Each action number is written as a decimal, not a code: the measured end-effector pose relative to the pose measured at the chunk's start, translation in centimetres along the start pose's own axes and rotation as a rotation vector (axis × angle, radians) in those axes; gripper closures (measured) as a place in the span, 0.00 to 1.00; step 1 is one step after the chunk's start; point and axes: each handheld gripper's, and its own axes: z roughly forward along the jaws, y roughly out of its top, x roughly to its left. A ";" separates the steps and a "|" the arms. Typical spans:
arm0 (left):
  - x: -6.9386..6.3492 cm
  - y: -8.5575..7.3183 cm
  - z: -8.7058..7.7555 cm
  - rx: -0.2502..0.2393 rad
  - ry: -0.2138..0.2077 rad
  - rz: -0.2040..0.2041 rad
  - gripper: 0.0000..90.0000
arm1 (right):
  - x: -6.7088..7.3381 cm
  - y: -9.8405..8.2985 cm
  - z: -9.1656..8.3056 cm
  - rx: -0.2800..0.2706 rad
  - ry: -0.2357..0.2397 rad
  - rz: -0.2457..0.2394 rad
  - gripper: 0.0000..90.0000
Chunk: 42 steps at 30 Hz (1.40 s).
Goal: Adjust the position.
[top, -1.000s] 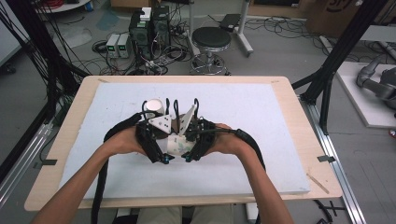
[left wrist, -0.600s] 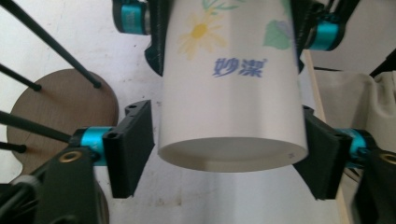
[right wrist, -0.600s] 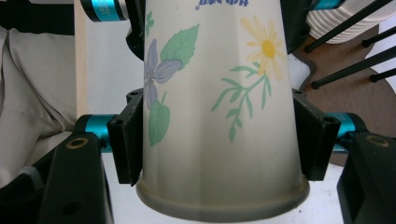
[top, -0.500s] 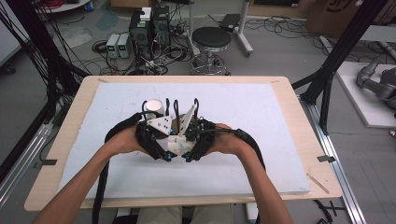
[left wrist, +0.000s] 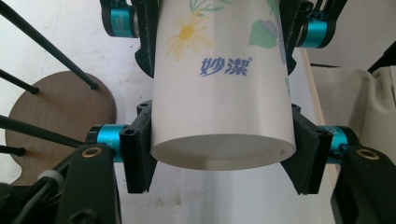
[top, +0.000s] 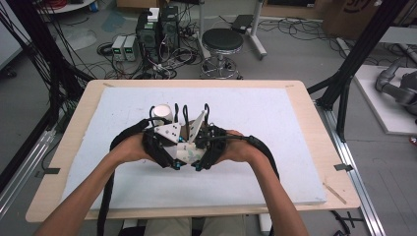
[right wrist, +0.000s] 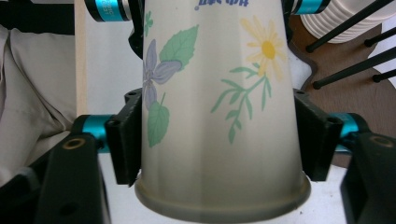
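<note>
A white paper cup printed with flowers lies level between my two grippers, which face each other above the white board. My left gripper has just been closing. Its pads now press on the cup near its base. My right gripper has just been opening, and its pads stand close beside the cup near the rim. From above, the left gripper and the right gripper meet at the cup.
A stack of white cups stands just beyond the hands, on a round wooden base with thin black rods. The person's lap shows past the near table edge. A stool stands beyond the table.
</note>
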 end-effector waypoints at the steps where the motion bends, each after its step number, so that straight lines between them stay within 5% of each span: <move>1: 0.0 0.0 0.0 0.000 0.000 0.000 0.41 | 0.0 0.0 0.0 0.000 0.000 0.000 0.32; 7: -0.3 0.2 0.1 -0.004 0.009 0.007 0.40 | 0.0 -0.2 0.1 -0.022 0.013 -0.004 0.19; 18: -0.4 0.0 0.6 0.018 -0.003 0.007 0.40 | -0.3 -0.6 -1.6 -0.129 0.006 0.002 0.19; 27: -0.5 -0.2 0.7 0.012 -0.004 0.002 0.40 | -0.1 -0.8 -2.1 -0.157 -0.004 0.004 0.19; 42: -0.9 -3.4 -0.7 -0.212 0.028 -0.082 0.40 | 0.1 -2.8 -3.2 -0.364 -0.014 0.054 0.19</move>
